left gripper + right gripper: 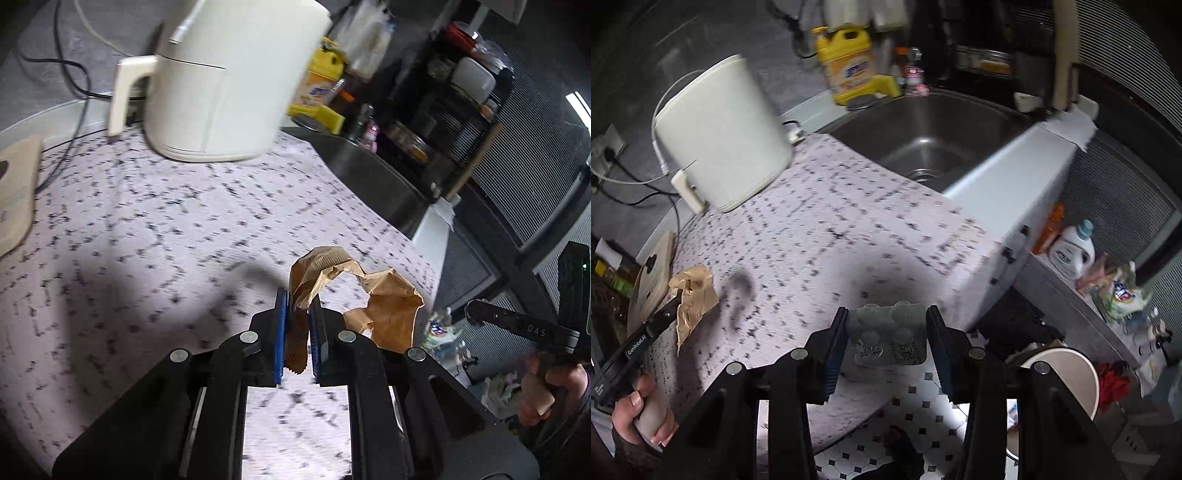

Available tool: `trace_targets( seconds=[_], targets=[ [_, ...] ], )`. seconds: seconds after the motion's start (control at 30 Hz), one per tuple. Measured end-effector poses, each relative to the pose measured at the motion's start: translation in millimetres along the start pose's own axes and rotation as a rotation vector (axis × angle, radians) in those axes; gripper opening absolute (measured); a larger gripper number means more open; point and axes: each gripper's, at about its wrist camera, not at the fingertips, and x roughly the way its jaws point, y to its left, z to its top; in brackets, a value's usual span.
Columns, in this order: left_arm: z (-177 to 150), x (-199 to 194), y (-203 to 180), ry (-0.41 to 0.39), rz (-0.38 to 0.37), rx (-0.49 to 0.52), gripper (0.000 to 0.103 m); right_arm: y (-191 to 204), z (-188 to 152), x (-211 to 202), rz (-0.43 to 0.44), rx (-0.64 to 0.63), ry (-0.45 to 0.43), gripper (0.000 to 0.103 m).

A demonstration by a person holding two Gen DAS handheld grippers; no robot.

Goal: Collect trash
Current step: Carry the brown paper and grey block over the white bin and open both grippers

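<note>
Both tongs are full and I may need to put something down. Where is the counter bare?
The speckled grey-white counter mat is bare across its middle, between the white cylindrical appliance, the steel sink and the counter's front edge. It is crowded behind the sink around the yellow detergent jug, and at the left edge by the pale wooden board.

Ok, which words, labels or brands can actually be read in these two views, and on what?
"GenRobot.AI": on the left tool's arm, white print.
"DAS": on the right tool's arm, faint, possibly cut off.
Yellow bottle: label too blurred to read.
White detergent bottle: label too small.
Grey blister tray in the right tool: marks on it unreadable.
</note>
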Motion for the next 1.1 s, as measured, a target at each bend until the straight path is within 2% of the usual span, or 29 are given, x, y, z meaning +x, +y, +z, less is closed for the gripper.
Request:
trace_targets(
  seconds=[0.2, 0.5, 0.57, 0.6, 0.63, 0.83, 1.1],
  targets=[
    [-14.5, 26.2, -53.6, 0.034, -0.043, 0.047, 0.012, -64.7, -21.1, -19.8, -0.057, 0.064, 0.010, 0.043],
    [-54.9, 42.5, -152.3, 0.078, -0.048, 0.105, 0.012, -179.3, -72.5, -45.2, -0.074, 0.160, 0.058, 0.045],
    [-65.7, 43.1, -169.3, 0.088, -0.046, 0.119, 0.012, -200.0, -84.9, -46.4, -0.056, 0.178, 0.079, 0.060],
    [-73.0, 43.5, -180.0, 0.094, -0.043, 0.129, 0.012, -210.6, -91.6, -47.8, -0.052, 0.187, 0.084, 0.071],
    [-80.0, 44.0, -189.5, 0.100, -0.039, 0.136, 0.012, -220.7, -97.7, -51.0, -0.058, 0.193, 0.077, 0.075],
    [-118.0, 53.0, -239.2, 0.132, -0.019, 0.152, 0.012, -274.9, -126.4, -69.5, -0.054, 0.208, 0.062, 0.078],
    [-167.5, 63.8, -304.4, 0.188, -0.033, 0.191, 0.012, -344.5, -164.4, -102.7, -0.035, 0.255, 0.045, 0.079]
  ],
)
